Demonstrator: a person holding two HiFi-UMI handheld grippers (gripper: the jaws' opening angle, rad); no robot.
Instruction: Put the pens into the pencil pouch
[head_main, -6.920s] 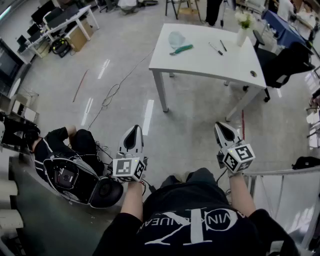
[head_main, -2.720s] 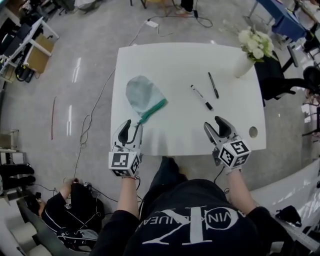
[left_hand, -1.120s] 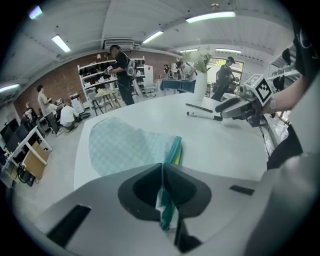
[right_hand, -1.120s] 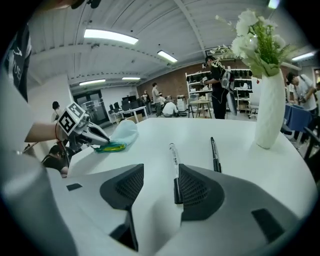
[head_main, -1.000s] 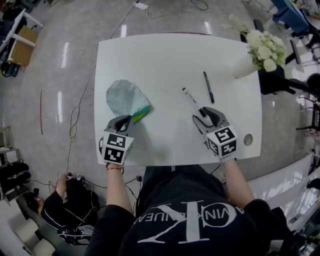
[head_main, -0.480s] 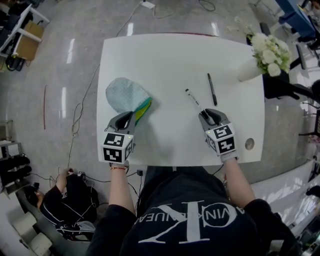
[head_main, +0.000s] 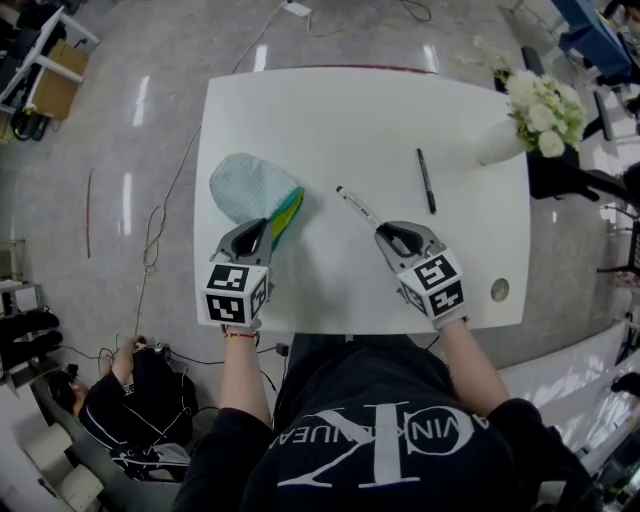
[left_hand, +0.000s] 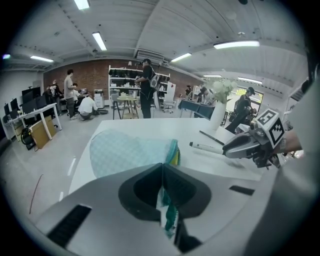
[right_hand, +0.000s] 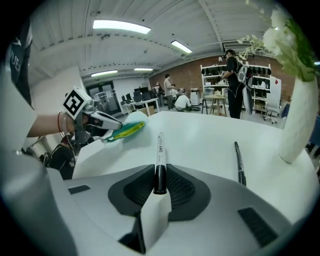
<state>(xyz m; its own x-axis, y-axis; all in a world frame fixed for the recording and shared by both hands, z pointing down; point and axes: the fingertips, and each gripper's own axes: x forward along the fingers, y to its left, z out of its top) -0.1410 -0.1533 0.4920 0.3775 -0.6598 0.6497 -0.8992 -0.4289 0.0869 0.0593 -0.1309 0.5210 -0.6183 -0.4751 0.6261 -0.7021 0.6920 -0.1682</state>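
Observation:
A pale teal pencil pouch (head_main: 247, 186) with a green and yellow mouth lies at the white table's left. My left gripper (head_main: 254, 238) is shut on the pouch's green edge (left_hand: 167, 212), pinching the fabric between its jaws. My right gripper (head_main: 392, 240) has just been closing its jaws and is shut on the black-capped end of a white marker (head_main: 357, 207), which points toward the pouch. In the right gripper view the marker (right_hand: 159, 150) sticks straight out from the jaws. A black pen (head_main: 426, 181) lies on the table to the right of it.
A white vase of white flowers (head_main: 538, 108) stands at the table's far right corner. A round hole (head_main: 499, 289) is in the tabletop near the right front edge. A person crouches on the floor at lower left (head_main: 140, 415). Cables cross the floor.
My right gripper has closed on the marker and carried it left toward the pouch. The left gripper keeps hold of the pouch's edge, slightly raised.

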